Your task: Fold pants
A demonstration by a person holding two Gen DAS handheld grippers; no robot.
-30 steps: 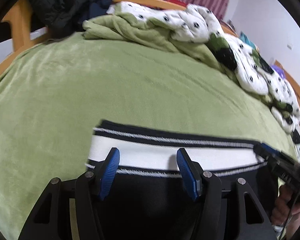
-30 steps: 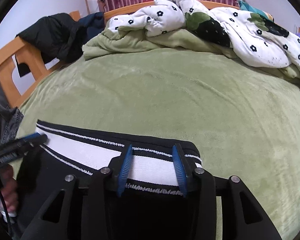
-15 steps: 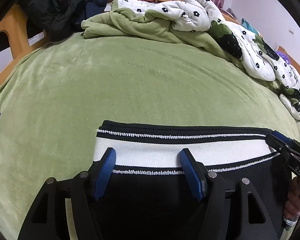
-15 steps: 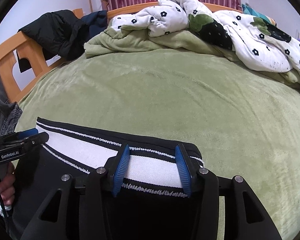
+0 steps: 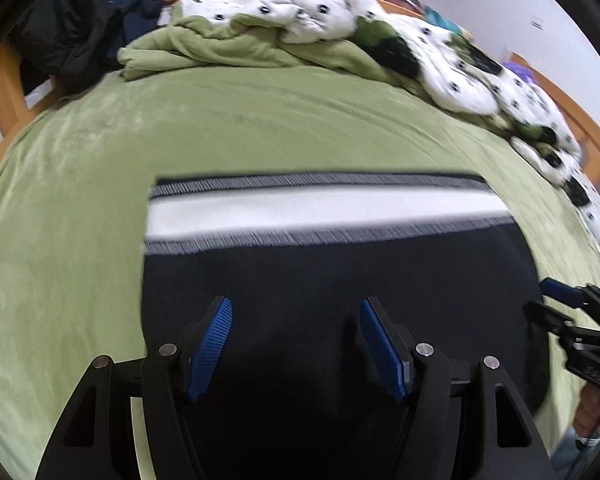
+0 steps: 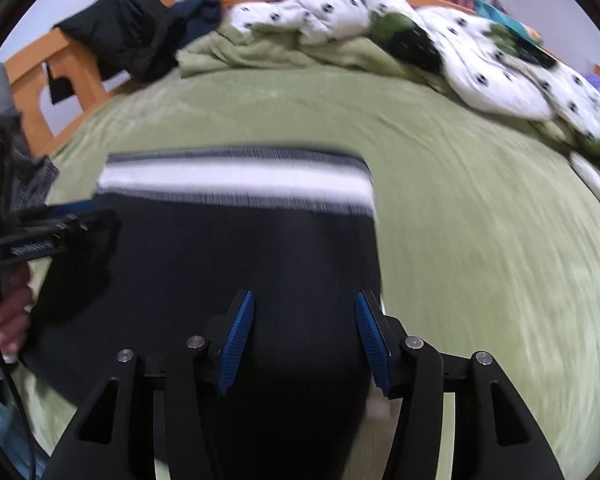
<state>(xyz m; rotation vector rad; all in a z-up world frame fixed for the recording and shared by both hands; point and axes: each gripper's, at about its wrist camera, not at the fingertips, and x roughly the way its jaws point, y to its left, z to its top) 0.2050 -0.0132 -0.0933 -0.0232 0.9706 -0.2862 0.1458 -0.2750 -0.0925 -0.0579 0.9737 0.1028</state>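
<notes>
1. Both grippers let go of the waistband (image 5: 324,210) and backed off since a second ago.
2. Left gripper (image 5: 296,344) and right gripper (image 6: 304,340) gape, holding nothing.
3. Pants (image 5: 340,280) lie flat on the green bed (image 5: 240,120).
4. Writing on the grippers is too blurry to read.
5. Quilt (image 6: 380,20) heaped far back.

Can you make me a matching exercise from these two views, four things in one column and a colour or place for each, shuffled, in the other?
Things
1. Black pants with white striped waistband
2. Fleece bed cover
3. White spotted quilt
4. Dark jacket

Descriptions
A. Draped on the wooden bed frame
B. Green, spread under everything
C. Lying flat, waistband at the far end
D. Bunched along the far and right side of the bed

Pairs: 1-C, 2-B, 3-D, 4-A
</notes>
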